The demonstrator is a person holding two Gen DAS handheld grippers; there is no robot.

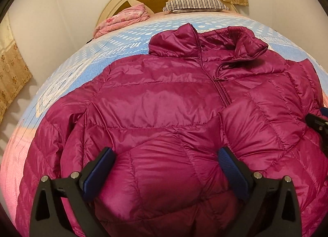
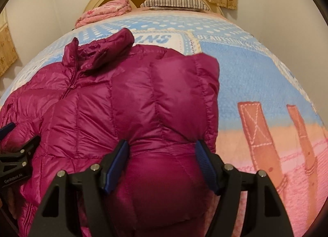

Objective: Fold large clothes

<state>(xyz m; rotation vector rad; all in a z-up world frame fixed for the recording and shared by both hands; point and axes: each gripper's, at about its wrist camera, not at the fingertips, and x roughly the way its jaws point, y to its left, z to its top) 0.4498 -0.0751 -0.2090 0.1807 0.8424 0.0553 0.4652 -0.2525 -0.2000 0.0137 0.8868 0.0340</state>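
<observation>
A magenta quilted puffer jacket (image 1: pixel 155 101) lies front up on the bed, collar toward the headboard. Its right sleeve is folded across the chest; its left sleeve lies along the jacket's left side. My left gripper (image 1: pixel 167 159) is open just above the jacket's lower front, jaws wide apart, holding nothing. My right gripper (image 2: pixel 162 150) is open over the folded right side of the jacket (image 2: pixel 127 114), blue pads on either side of a puffed section, not closed on it. The left gripper (image 2: pixel 14 155) shows at the left edge of the right wrist view.
The jacket lies on a blue, white and pink blanket (image 2: pixel 256 85) covering the bed. A folded pink quilt (image 1: pixel 123 18) and a striped pillow (image 1: pixel 194 4) sit by the cream headboard (image 1: pixel 114 5). Beige curtains (image 1: pixel 12 73) hang at the left and behind.
</observation>
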